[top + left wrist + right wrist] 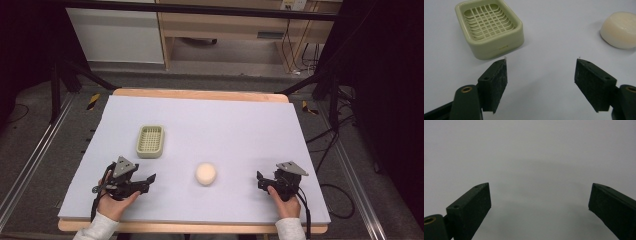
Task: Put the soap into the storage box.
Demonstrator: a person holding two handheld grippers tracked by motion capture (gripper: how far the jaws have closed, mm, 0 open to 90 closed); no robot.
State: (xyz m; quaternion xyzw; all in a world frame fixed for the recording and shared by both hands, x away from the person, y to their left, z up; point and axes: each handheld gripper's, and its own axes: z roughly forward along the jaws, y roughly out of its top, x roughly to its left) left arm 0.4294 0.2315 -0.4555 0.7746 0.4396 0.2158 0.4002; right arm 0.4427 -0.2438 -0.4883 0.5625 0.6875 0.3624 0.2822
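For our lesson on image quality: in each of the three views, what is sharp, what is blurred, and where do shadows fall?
High view: evenly lit, slightly soft, room edges dark; the soap casts a faint shadow. Left gripper view: soap dish fairly crisp, soap softer, jaws blurred. Right gripper view: jaws out of focus, a dim curved shadow on the table cover.

One soap bar, one soap dish, two grippers.

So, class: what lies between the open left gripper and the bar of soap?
Nothing: in the high view, bare table cover separates the left gripper from the bar of soap. The soap dish stands farther back, off that line.
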